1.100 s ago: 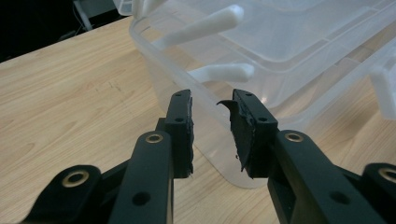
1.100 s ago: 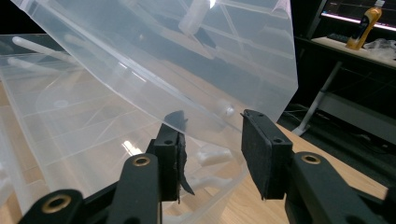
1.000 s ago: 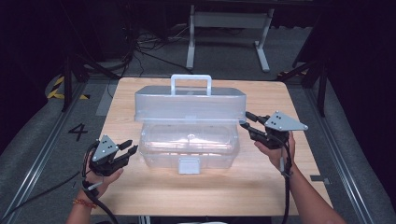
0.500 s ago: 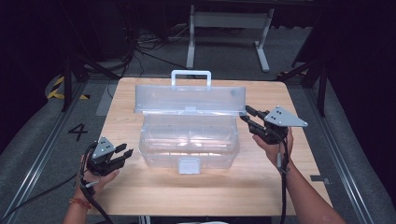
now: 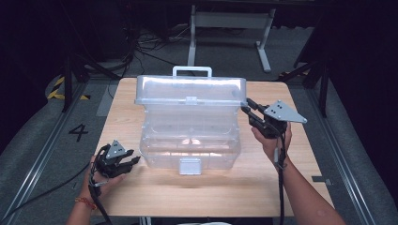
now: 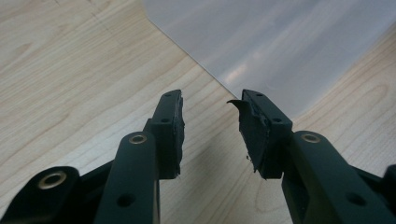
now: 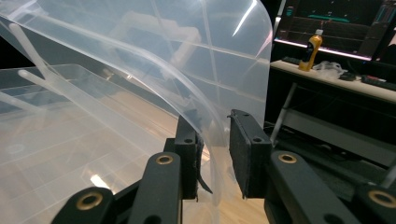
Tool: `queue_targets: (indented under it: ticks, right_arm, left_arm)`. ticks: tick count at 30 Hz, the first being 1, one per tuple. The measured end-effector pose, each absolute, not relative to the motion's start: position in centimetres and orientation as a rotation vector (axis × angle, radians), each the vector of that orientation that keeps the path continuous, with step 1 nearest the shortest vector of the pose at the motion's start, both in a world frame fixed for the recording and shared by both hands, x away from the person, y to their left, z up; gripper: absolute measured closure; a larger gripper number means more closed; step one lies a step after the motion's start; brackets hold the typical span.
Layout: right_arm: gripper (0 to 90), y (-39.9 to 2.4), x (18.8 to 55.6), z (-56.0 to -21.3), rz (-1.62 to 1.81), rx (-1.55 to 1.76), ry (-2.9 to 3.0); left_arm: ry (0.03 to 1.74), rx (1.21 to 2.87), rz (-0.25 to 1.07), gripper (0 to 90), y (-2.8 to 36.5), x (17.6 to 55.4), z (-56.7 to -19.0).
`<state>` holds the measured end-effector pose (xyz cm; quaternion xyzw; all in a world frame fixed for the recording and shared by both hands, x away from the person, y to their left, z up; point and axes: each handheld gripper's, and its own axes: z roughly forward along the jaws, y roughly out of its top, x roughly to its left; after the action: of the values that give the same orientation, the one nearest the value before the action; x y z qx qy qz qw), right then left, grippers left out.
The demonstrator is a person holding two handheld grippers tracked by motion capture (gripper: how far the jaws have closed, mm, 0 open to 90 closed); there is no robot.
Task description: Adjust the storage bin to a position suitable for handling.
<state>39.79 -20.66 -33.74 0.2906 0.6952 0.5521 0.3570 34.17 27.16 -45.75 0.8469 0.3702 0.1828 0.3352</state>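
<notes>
Right now my right gripper (image 5: 247,105) has its jaws straddling the raised lid (image 5: 190,90) at its right corner, with a gap showing, above the clear box (image 5: 190,140) mid-table, while my left gripper (image 5: 124,161) rests spread and empty beside the box's front-left corner.

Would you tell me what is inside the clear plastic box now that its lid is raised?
Nothing shows inside the clear box: through its walls only the wooden table and glare appear. The raised lid, between the right gripper's jaws, and reflections blur the back corners.

Bare table (image 5: 291,187) around left claw (image 5: 133,161); raised lid (image 5: 190,91) between right claw's (image 5: 247,105) jaws.
</notes>
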Motion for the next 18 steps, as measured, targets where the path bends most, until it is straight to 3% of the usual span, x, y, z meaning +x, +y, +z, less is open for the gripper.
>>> queue_targets:
  ticks: [7, 18]
  right_arm:
    - [75.8, -20.4, 40.2, -33.2, 1.4, 0.763, 1.782]
    - [79.6, -20.3, 41.3, -32.5, 1.385, 0.773, 1.774]
  left_arm:
    - [0.972, 2.228, 0.421, 59.2, 26.8, 34.5, -46.4]
    - [0.993, 2.241, 0.358, 47.5, 26.7, 34.5, -47.4]
